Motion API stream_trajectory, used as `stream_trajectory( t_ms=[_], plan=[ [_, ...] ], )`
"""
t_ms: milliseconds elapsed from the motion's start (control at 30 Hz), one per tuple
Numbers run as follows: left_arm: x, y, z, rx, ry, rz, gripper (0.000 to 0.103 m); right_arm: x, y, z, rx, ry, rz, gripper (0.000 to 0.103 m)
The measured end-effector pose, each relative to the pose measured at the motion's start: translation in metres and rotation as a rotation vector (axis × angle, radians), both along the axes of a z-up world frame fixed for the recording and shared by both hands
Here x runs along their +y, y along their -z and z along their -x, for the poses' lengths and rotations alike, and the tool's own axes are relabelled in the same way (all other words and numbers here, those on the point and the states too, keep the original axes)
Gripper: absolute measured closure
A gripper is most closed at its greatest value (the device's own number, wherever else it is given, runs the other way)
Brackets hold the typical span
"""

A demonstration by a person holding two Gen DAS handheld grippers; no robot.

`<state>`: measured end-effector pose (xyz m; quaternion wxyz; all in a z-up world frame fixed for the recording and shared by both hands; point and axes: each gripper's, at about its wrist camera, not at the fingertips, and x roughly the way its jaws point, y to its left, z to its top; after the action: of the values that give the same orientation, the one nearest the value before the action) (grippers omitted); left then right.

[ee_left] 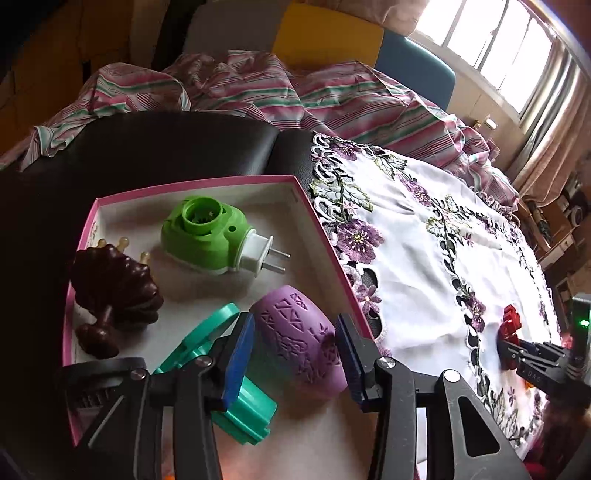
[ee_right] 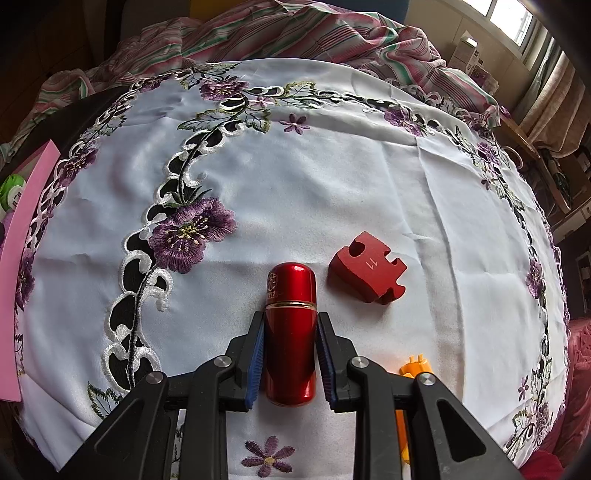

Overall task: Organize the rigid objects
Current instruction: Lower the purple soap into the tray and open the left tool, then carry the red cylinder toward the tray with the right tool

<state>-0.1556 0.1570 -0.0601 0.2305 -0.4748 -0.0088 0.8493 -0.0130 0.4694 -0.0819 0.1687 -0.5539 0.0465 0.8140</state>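
Purple embossed cup (ee_left: pixel 299 343) lies on its side inside the pink-rimmed box (ee_left: pixel 192 181), between the blue pads of the left gripper (ee_left: pixel 293 356). The jaws stand a little apart on either flank of the cup, and a sliver of gap shows at the right pad, so I judge it set down and being let go rather than gripped. It rests near the box's front corner, just beside a teal plastic piece (ee_left: pixel 229 380) that sits partly under the left finger. Farther in are a green plug-in device (ee_left: pixel 210 240) with its 2 prongs pointing toward the right wall, and a dark brown wooden massager (ee_left: pixel 110 291) against the left wall. The box evidently serves as the collecting place, with 4 items already in it.

Out on the embroidered white cloth (ee_right: pixel 332 177), the right gripper (ee_right: pixel 290 363) pinches a red metal cylinder (ee_right: pixel 290 332) across its lower body, capped end pointing away, jaws pressed snugly on both sides. The grip is low on the tube, probably so the rounded body does not roll out. Just beside it to the right lies a red puzzle-shaped block (ee_right: pixel 367 271), apart from the cylinder and untouched. An orange piece (ee_right: pixel 413 367) peeks out behind the right finger; what it is I cannot tell. A striped blanket (ee_right: pixel 295 33) is bunched beyond the cloth.
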Motion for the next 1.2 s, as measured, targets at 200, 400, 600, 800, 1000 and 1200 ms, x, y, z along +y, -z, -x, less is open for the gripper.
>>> stream_trajectory(
  t_ms=[200,400,600,800,1000,1200],
  plan=[
    [-0.002,-0.01,-0.009,0.026,0.006,-0.009,0.056,0.0,0.0,0.0,0.001,0.001,0.002,0.077],
    [-0.011,-0.023,-0.032,0.065,-0.005,0.01,0.056,0.0,-0.001,0.0,0.0,-0.003,-0.004,0.077],
    [-0.018,-0.026,-0.064,0.089,-0.011,0.055,0.056,-0.001,-0.001,0.0,-0.003,-0.005,-0.012,0.077],
    [-0.025,-0.029,-0.087,0.107,-0.012,0.078,0.054,-0.004,-0.001,0.0,-0.007,-0.015,-0.036,0.077],
    [-0.035,-0.03,-0.096,0.104,-0.033,0.082,0.054,-0.005,-0.001,0.001,-0.007,-0.018,-0.045,0.077],
    [-0.043,-0.032,-0.101,0.114,-0.05,0.089,0.054,-0.007,-0.001,0.001,-0.006,-0.02,-0.058,0.077]
  ],
)
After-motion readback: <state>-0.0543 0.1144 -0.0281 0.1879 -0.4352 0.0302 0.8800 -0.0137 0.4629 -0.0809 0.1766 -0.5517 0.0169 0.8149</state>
